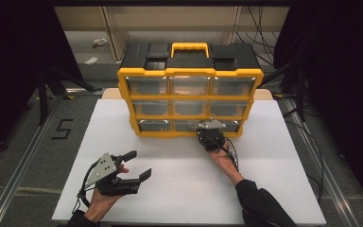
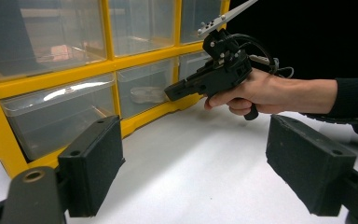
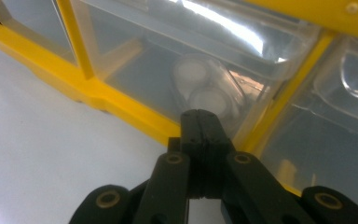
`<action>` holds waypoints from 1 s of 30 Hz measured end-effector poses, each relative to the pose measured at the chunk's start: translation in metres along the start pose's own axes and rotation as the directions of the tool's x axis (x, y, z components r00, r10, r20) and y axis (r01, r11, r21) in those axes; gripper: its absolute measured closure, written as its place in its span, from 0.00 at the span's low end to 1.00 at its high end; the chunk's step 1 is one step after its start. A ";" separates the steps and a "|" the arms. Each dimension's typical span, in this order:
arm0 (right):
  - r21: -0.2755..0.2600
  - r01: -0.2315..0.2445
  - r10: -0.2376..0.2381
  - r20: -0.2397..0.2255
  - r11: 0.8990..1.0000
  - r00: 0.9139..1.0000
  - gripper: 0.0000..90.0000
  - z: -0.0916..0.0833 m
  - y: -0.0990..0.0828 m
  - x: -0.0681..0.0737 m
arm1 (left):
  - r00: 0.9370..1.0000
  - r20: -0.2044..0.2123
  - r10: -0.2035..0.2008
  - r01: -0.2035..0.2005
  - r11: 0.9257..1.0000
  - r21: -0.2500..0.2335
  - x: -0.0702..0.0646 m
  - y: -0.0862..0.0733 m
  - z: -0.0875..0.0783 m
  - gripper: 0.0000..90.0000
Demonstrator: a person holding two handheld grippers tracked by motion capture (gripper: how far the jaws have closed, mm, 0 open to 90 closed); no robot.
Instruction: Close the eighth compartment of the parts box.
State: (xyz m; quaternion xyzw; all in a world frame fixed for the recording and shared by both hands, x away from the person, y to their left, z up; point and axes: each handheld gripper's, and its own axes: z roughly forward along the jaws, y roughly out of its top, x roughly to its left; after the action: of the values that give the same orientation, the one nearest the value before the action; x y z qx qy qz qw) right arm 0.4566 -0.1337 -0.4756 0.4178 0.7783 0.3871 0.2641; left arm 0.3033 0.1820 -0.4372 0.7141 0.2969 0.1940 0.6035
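A: Starting nearest the person, how many grippers?

B: 2, each held in 1 hand. The left gripper sits low on the white table, near its front left part, jaws spread wide with nothing between them. In its own view the 2 black pads stand well apart, with bare table between.

A: And the other?

B: The right gripper is farther forward, right of centre, its tip at the bottom row of the yellow drawer cabinet. Its jaws are pressed together; in the right gripper view the closed tip sits in front of the bottom middle drawer. Whether it touches the drawer front I cannot tell.

A: Count the drawers.

B: 9 clear ones, 3 rows of 3, in 1 yellow frame with a black top and 1 yellow carry handle.

A: Which way does the cabinet lie?

B: Its long axis runs left to right across the table; the drawer fronts face the person. It stands upright at the table's far half.

A: Anything inside the drawer?

B: Through the clear front, 2 pale round shapes lie side by side, too blurred to name.
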 end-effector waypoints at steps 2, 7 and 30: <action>0.000 -0.004 0.004 -0.004 1.000 1.000 0.98 -0.002 0.000 0.000 | 1.000 0.001 0.000 0.000 1.000 -0.002 0.000 0.000 0.000 0.21; 0.006 0.001 0.000 -0.022 1.000 1.000 0.86 -0.008 0.000 0.004 | 1.000 0.003 0.001 -0.001 1.000 -0.003 -0.001 0.000 0.000 0.21; -0.078 0.002 -0.011 -0.124 0.997 0.992 0.39 -0.059 0.010 0.025 | 1.000 0.006 0.006 -0.006 1.000 -0.002 -0.001 0.000 0.000 0.21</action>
State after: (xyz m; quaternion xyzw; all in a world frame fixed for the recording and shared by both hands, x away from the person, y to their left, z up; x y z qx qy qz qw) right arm 0.4046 -0.1314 -0.4364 0.3797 0.7789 0.4417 0.2325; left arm 0.3029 0.1812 -0.4368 0.7149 0.2925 0.1940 0.6048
